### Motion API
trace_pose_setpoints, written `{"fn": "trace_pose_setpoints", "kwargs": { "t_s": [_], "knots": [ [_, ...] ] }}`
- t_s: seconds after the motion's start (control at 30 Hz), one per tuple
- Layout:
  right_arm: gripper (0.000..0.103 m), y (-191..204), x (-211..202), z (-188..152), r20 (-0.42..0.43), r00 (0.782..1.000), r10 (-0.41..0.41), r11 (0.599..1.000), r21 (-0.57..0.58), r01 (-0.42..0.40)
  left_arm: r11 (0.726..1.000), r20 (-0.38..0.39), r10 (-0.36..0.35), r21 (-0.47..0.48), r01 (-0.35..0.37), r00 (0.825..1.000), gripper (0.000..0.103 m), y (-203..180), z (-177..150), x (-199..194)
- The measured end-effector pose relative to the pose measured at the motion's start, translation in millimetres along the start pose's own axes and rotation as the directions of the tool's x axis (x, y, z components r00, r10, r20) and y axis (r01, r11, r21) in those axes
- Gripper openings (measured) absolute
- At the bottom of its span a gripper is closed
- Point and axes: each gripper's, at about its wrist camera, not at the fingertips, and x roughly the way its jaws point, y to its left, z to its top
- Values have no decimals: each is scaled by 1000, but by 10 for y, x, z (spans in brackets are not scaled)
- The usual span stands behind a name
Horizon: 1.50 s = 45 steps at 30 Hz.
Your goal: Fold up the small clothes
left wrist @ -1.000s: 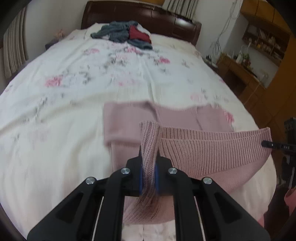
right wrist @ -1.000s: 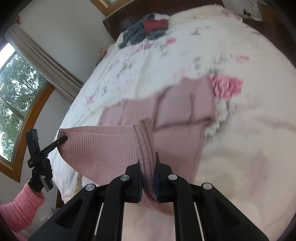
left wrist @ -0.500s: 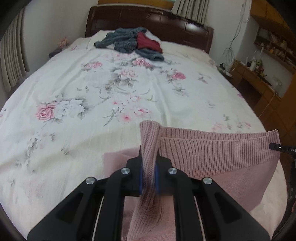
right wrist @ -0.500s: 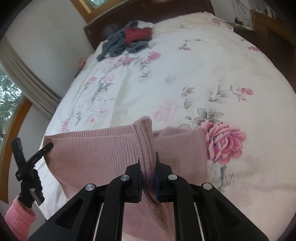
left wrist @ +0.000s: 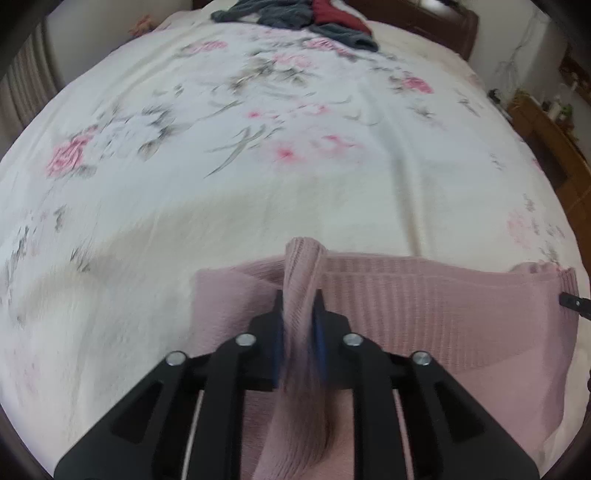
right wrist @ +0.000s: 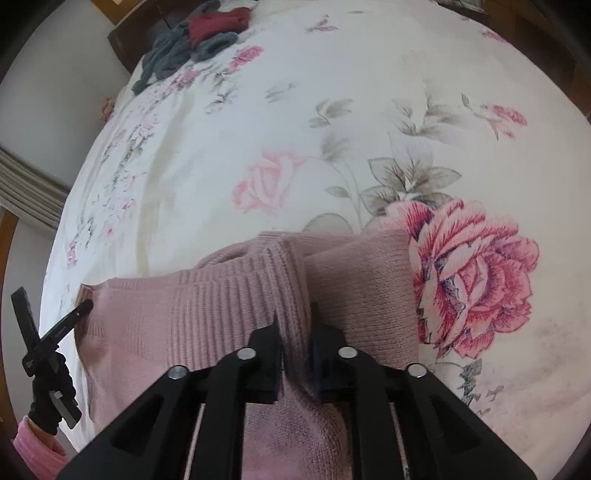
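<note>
Both the left gripper (left wrist: 298, 295) and right gripper (right wrist: 294, 320) pinch the pink sweater's (right wrist: 192, 314) ribbed hem near the bed's (left wrist: 258, 155) near edge, lots of bare sheet beyond.

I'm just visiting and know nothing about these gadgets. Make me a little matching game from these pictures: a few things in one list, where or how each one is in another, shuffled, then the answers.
Things:
1. pink knit sweater
2. grey and red clothes pile
3. big red rose print
4. left tool

Places or states:
A. far end of the bed, by the headboard
B. printed on the sheet just right of the sweater
C. pinched at its ribbed hem by both tools
D. shut on ribbed fabric

Pairs: 1-C, 2-A, 3-B, 4-D
</note>
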Motion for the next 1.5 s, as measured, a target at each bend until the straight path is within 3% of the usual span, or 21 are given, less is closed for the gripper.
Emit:
{"fn": "trace_pose_setpoints", "kwargs": {
  "t_s": [0.07,0.17,0.4,0.6,0.77,0.83,0.93,1.13,1.5],
  "knots": [
    [31,-52,-34,-11,10,1000,-14,1000,9,14,999,6,-22,-31,22,1000,32,97,-5,-38],
    [33,-122,-144,-65,25,1000,-15,1000,20,14,998,26,-28,-63,30,999,44,200,-9,-168],
    [37,-256,-555,-461,23,999,27,999,19,-28,995,99,36,-97,-26,994,46,406,-156,-651],
    [43,-249,-716,-1097,-52,997,57,998,-26,-58,999,114,-35,-11,36,993,46,153,-564,-1044],
    [43,-267,-519,-1493,-132,990,47,999,-17,-49,993,50,-90,87,86,995,49,-222,-974,-993],
    [38,-280,-430,-1563,-151,985,77,997,7,-77,991,18,-85,105,83,996,50,-304,-1090,-897],
    [18,-261,-428,-1559,-163,984,77,997,5,-77,991,-32,-70,112,74,997,50,-378,-1208,-734],
    [12,-175,-768,-1488,-122,989,78,995,-56,-85,995,-83,-47,88,54,995,49,-307,-1293,-545],
    [11,-323,-429,-1601,-174,985,18,999,-26,-23,993,-83,-45,106,54,996,49,-275,-1375,-474]
  ]
}}
